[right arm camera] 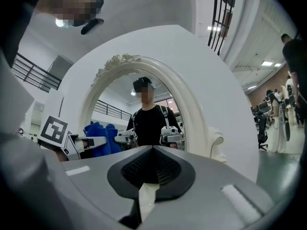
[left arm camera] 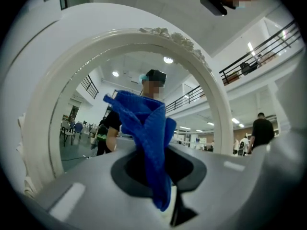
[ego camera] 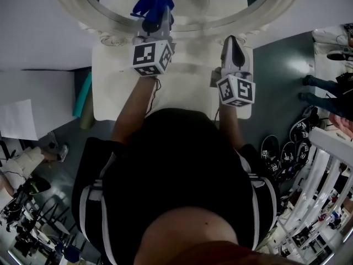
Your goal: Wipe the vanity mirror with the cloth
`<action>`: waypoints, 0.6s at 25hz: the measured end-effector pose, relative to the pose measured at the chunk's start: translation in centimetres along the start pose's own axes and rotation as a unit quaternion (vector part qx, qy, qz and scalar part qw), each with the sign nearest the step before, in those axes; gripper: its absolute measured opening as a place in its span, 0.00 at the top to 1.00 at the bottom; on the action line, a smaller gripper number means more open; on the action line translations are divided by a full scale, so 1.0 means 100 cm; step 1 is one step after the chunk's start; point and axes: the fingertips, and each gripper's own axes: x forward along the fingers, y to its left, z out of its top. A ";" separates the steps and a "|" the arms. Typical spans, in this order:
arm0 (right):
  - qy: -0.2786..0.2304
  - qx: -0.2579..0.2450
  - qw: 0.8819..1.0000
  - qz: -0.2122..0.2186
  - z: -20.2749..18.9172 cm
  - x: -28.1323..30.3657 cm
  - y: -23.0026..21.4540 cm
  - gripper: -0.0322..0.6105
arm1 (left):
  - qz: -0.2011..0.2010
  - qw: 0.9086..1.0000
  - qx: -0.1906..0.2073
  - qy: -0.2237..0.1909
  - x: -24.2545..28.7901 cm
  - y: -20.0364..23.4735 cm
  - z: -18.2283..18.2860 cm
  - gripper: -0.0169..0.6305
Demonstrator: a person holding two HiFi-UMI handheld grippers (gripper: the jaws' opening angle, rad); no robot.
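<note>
Closest to the head camera is my own black shirt (ego camera: 182, 164), which fills the lower middle of that view; both forearms reach out from it over the white tabletop (ego camera: 187, 76).

My left gripper (ego camera: 157, 22) is clamped on the blue cloth (ego camera: 150, 3). In the left gripper view the fabric stands up out of the closed jaws and one fold hangs down over their front. The bunch sits over the bottom of the vanity mirror (ego camera: 193, 7), overlapping the lower curve of its carved white frame (ego camera: 113, 36) (I cannot tell whether the cloth touches the glass). All of the oval glass to either side of the cloth and above it is uncovered.

My right gripper (ego camera: 232, 42) has its jaws pressed together with nothing between them. It points toward the mirror, short of the frame and near the tabletop's right edge, well apart from the left gripper. Bare tabletop lies between the two.

Beyond the table's left edge a teal roll (ego camera: 83, 95) leans near a white panel (ego camera: 33, 101). Beyond the right edge is dark floor (ego camera: 276, 76), then shoes (ego camera: 287, 150) and a white railing (ego camera: 325, 164) farther out.
</note>
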 end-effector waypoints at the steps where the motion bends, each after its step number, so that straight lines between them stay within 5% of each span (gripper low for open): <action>1: -0.001 -0.002 1.000 -0.003 0.001 -0.001 -0.003 0.95 | -0.005 1.000 0.000 0.001 0.001 -0.005 -0.001 0.88; 15: -0.014 -0.008 0.999 -0.038 0.012 -0.017 -0.032 0.95 | -0.064 0.997 0.027 0.016 0.017 -0.057 -0.015 0.88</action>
